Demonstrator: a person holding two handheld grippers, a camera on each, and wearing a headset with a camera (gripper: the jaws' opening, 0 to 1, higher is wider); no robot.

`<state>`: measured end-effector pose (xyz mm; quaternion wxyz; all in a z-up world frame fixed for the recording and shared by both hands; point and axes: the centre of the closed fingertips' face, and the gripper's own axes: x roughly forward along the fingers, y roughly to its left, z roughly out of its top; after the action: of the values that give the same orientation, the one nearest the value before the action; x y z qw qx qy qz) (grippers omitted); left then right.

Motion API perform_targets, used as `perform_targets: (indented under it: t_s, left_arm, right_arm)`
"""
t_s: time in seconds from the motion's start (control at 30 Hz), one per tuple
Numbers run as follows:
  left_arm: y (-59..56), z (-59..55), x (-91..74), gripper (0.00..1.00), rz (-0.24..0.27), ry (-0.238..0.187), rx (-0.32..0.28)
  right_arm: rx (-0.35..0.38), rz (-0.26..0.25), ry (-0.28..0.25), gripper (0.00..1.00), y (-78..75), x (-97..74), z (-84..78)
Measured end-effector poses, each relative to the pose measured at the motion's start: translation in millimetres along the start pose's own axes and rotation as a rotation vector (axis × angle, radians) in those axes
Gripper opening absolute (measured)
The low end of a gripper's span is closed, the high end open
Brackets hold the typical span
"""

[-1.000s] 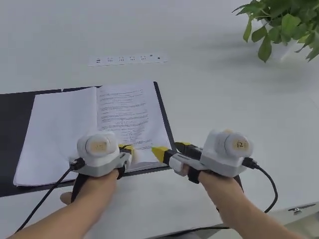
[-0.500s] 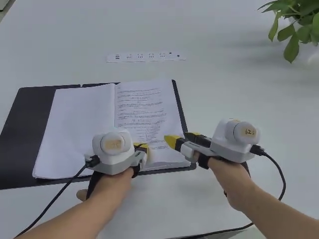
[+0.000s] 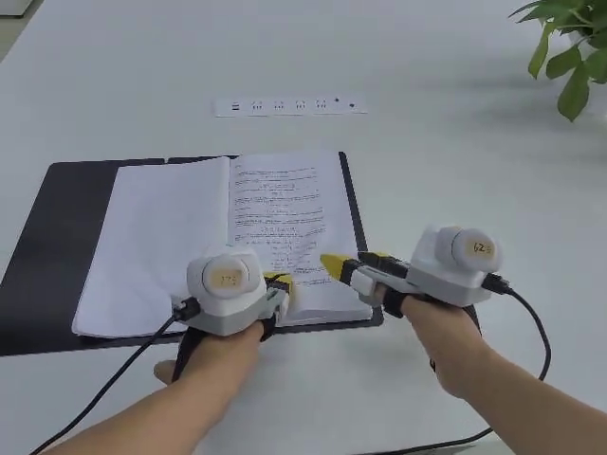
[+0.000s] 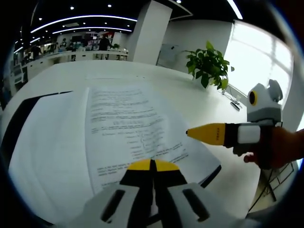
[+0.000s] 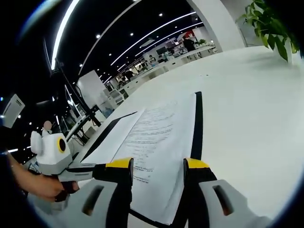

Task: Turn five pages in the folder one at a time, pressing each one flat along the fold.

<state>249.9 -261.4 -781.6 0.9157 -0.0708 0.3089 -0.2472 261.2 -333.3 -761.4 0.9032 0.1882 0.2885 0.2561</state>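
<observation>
The black folder (image 3: 52,237) lies open on the white table. Its left page (image 3: 161,237) is blank and its right page (image 3: 285,223) is printed. My left gripper (image 3: 282,284) is shut at the bottom edge of the printed page (image 4: 128,118); its yellow tips (image 4: 153,165) meet with nothing between them. My right gripper (image 3: 334,264) is open over the page's lower right corner. Its two fingers (image 5: 121,164) straddle the printed page (image 5: 161,128) just above it. The right gripper (image 4: 211,133) also appears in the left gripper view, and the left gripper (image 5: 102,172) in the right gripper view.
A white power strip (image 3: 289,105) lies on the table beyond the folder. A potted plant (image 3: 569,47) stands at the far right. Bare table (image 3: 474,171) spreads to the right of the folder. Cables trail from both grippers toward the near edge.
The head camera has shifted, so the folder sits farther right in the picture. My right gripper has edged a little farther in over the printed page's lower right corner.
</observation>
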Motion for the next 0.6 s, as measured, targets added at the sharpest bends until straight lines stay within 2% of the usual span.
perform_targets:
  t_s: [0.23,0.4,0.47,0.6]
  left_arm:
    - [-0.3,-0.2,0.2,0.00,-0.001,0.000,0.005]
    - [-0.4,-0.3,0.1,0.00,0.000,0.001,0.011]
    - [-0.5,-0.3,0.0,0.00,0.001,0.001,0.016]
    - [-0.4,-0.5,0.1,0.00,0.004,-0.001,0.019]
  right_arm:
    - [-0.030,-0.009,-0.006,0.30,-0.8,-2.7,2.3]
    - [-0.014,-0.022,-0.009,0.18,-4.9,-6.0,3.6]
    - [-0.009,-0.022,-0.003,0.10,-5.5,-7.4,2.7]
    - [-0.015,-0.029,-0.005,0.02,-5.4,-10.0,2.6]
